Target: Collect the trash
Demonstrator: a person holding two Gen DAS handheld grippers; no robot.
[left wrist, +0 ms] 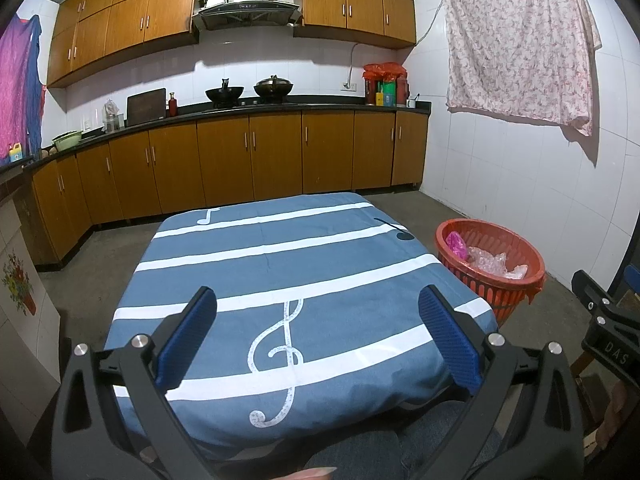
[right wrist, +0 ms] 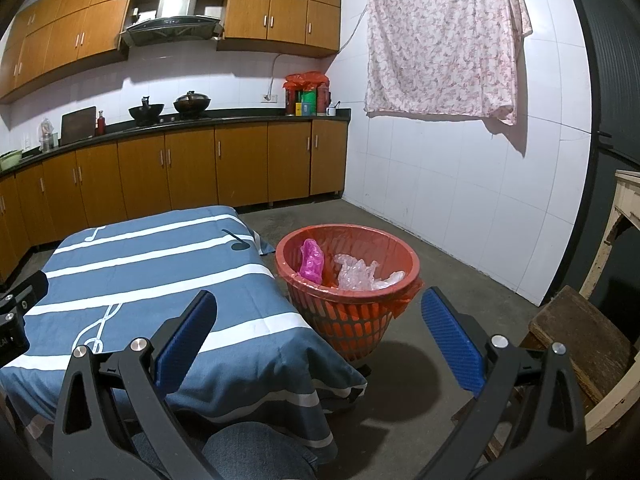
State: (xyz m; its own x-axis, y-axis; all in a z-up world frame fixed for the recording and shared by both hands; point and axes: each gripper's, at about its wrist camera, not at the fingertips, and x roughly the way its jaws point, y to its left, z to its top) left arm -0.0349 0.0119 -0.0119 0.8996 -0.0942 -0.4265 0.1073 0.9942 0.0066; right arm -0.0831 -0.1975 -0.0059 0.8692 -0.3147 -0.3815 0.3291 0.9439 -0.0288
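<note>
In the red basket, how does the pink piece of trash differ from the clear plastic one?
The pink bag is opaque and bright magenta; the clear plastic is see-through and whitish. The pink bag stands narrow and upright against the left inner wall of the basket; the clear plastic spreads wide and crumpled across the middle and right. Both are soft film, and both lie inside the basket, held by neither hand-held gripper.

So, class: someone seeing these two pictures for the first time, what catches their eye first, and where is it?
The blue tablecloth with white stripes and music notes fills the middle, under the open left gripper. Right of the table on the floor stands the round red plastic basket, holding a pink plastic bag and clear crumpled plastic, beyond the open right gripper.
</note>
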